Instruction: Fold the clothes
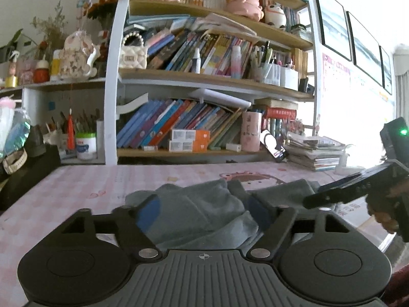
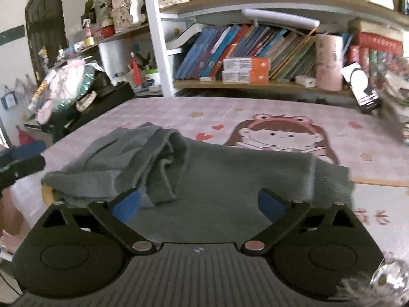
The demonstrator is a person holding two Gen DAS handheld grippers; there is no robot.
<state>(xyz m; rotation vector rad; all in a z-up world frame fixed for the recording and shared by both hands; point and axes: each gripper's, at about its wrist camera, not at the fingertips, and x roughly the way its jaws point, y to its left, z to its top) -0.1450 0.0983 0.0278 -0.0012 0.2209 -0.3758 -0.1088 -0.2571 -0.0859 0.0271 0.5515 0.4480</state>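
Observation:
A grey knitted garment (image 2: 204, 174) lies partly folded on the pink cartoon-print table cover (image 2: 281, 117), with a bunched sleeve on its left. It also shows in the left wrist view (image 1: 202, 209). My right gripper (image 2: 200, 204) is open, its blue-padded fingers spread over the garment's near edge. My left gripper (image 1: 204, 212) is open just above the garment's folded part. The right gripper's black body (image 1: 358, 186) shows at the right of the left wrist view.
A bookshelf (image 1: 204, 76) full of books, boxes and toys stands behind the table. A stack of magazines (image 1: 317, 153) and a phone (image 2: 363, 87) sit at the back right. A cluttered side shelf (image 2: 76, 84) stands to the left.

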